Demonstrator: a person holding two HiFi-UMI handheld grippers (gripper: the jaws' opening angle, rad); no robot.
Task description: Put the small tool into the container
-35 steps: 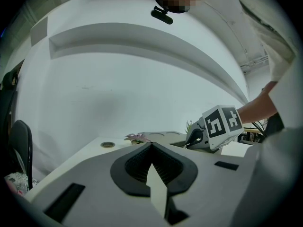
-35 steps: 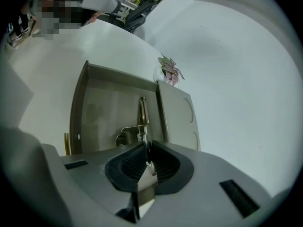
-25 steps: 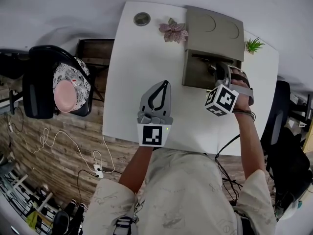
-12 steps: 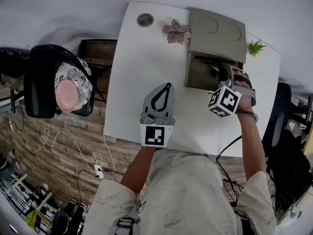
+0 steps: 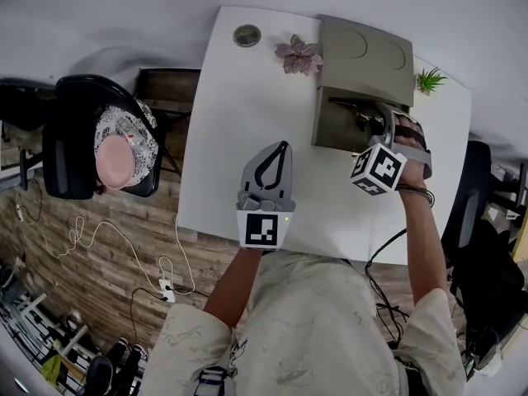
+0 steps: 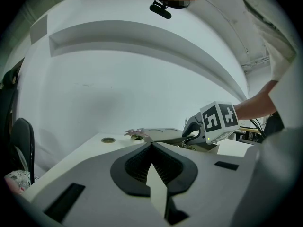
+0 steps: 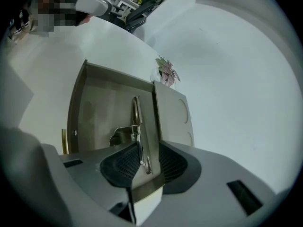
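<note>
Right gripper (image 5: 378, 122) is at 1 o'clock on the table (image 5: 239, 97), nose angled down into the open part of the container (image 5: 330, 126). Its fingers have just been opening and are now released, spread apart. Small tool (image 7: 137, 119), a metal piece with a spring, is inside the container. Its near end sits between the fingers and its length runs toward 12 in the right gripper view. Pads aren't pressing on it. Container lid (image 5: 363, 52) is on the 12 o'clock side of the open part.

Left gripper (image 5: 280, 148) is near table centre, toward 6 o'clock, well apart from the container. Fingers clenched tip to tip, nothing in them.

Other items:
- Pink flower (image 5: 297, 54) just at 9 o'clock of the lid.
- Round cap (image 5: 246, 34) at the table's 11 o'clock corner.
- Small green plant (image 5: 427, 78) at 2 o'clock.
</note>
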